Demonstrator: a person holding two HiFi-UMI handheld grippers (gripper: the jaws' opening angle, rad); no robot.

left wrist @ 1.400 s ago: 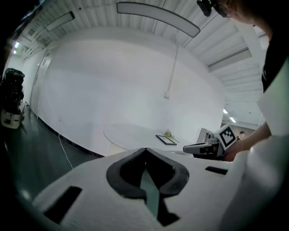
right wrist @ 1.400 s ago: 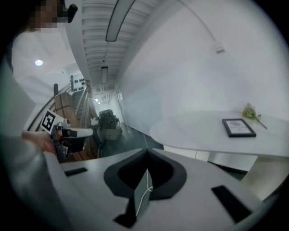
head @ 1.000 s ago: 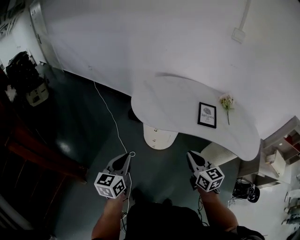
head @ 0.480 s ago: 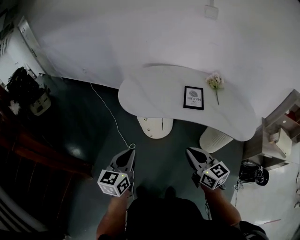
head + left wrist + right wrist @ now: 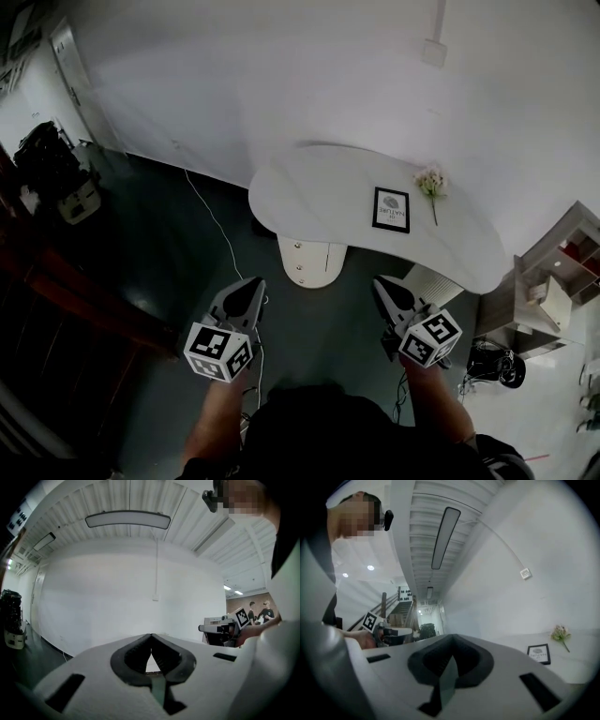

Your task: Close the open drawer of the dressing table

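The white dressing table (image 5: 328, 183) stands against the wall, with its rounded drawer (image 5: 312, 264) pulled out from under the top towards me. On top are a black picture frame (image 5: 391, 209) and a small flower (image 5: 431, 182). My left gripper (image 5: 254, 284) is shut and empty, held low over the floor short of the drawer and to its left. My right gripper (image 5: 380, 284) is shut and empty too, to the drawer's right. In each gripper view the jaws meet at the tip, for the left gripper (image 5: 151, 637) and for the right gripper (image 5: 451, 640).
A white ribbed stool (image 5: 433, 283) sits under the table's right end. A thin white cable (image 5: 214, 220) runs across the dark floor. A shelf unit (image 5: 553, 281) stands at right, dark equipment (image 5: 52, 164) at far left, and a reddish stair rail (image 5: 66, 281).
The head view has shifted, so the table sits slightly differently in frame. Both grippers stay shut in front of my body, and the drawer stays open.
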